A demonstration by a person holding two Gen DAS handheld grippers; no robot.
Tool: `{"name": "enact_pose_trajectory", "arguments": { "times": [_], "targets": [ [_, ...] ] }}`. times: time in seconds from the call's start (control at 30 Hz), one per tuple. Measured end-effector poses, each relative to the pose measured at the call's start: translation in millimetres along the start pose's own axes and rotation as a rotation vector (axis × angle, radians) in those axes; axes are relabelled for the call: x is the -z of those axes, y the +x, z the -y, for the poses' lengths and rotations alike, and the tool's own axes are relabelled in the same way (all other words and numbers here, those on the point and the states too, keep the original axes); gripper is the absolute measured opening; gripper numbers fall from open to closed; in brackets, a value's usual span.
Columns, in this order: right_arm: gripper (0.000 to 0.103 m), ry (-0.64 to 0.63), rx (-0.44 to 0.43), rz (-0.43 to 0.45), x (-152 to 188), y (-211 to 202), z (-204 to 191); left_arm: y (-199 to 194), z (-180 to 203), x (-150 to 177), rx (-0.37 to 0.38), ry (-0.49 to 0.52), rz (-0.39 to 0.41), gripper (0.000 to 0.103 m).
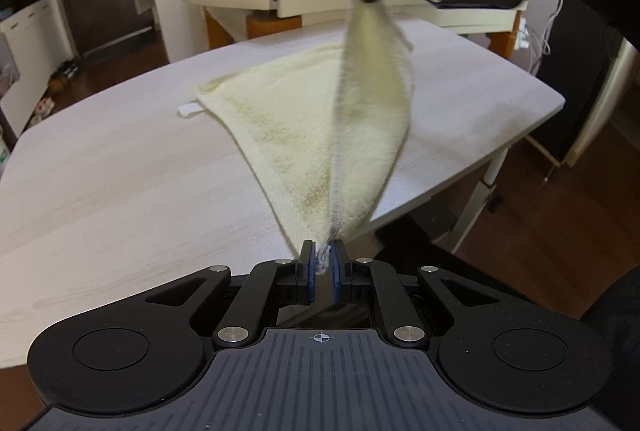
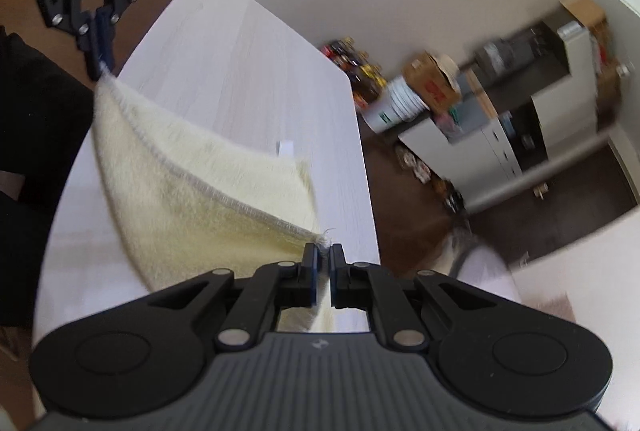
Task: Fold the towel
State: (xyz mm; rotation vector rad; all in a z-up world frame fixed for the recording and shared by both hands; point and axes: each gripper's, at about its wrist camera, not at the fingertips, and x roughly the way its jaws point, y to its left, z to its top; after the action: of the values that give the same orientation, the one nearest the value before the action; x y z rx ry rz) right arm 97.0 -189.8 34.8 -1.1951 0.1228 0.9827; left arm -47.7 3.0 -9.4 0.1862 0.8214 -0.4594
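The towel [image 1: 304, 119] is pale yellow terry, soft and limp, and light enough that two pinched corners carry its raised edge with no strain. It has no stiffness of its own: between my two grips the hemmed edge hangs in a slack curve, and the far part lies flat on the desk [image 1: 120, 167]. I judge the pile gives a good bite and will not slip easily, but only a small tip of cloth sits in each pinch, so a sharp tug could pull it free. The stitched hem at the corners is the firmest place to hold, and that is where I have it.

My left gripper [image 1: 322, 265] has its fingers clamped on one corner, close to the near edge of the desk. My right gripper [image 2: 325, 261] has its fingers closed tight on the neighbouring corner, held up in the air above the desk, so the cloth rises to it in a twisted sheet.

A small white tag [image 1: 188, 110] sticks out from the towel's far side, lying on the desk; I cannot read anything on it. On the floor beyond, a cardboard box [image 2: 434, 83] bears red print, too blurred to make out.
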Motion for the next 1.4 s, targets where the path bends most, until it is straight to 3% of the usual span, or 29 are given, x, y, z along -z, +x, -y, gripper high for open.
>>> {"name": "enact_pose_trajectory", "arguments": {
  "times": [0.37, 0.67, 0.87, 0.97, 1.07, 1.13, 1.23, 1.4],
  "targets": [
    [0.007, -0.049, -0.111, 0.078, -42, 102, 24, 3, -5, 1, 0.071, -0.023, -0.002, 0.008],
    [0.007, -0.005, -0.214, 0.066, -37, 175, 23, 7, -18, 4, 0.109, -0.061, -0.002, 0.008],
    [0.008, 0.012, -0.249, 0.063, -29, 191, 19, 11, -22, 5, 0.134, -0.066, -0.004, 0.008],
    [0.026, 0.081, -0.235, 0.078, -27, 195, 27, 13, -21, 4, 0.141, -0.065, -0.001, 0.008],
    [0.033, 0.160, -0.221, 0.094, -23, 197, 36, 13, -21, 5, 0.142, -0.063, 0.002, 0.008],
    [0.031, 0.212, -0.226, 0.095, -20, 197, 40, 14, -21, 6, 0.141, -0.070, 0.007, 0.008],
    [0.031, 0.264, -0.215, 0.094, -18, 184, 47, 13, -19, 6, 0.142, -0.071, 0.018, 0.008],
    [0.032, 0.395, -0.109, 0.061, -7, 130, 46, 4, -19, 3, 0.150, -0.043, 0.042, 0.009]
  ]
}}
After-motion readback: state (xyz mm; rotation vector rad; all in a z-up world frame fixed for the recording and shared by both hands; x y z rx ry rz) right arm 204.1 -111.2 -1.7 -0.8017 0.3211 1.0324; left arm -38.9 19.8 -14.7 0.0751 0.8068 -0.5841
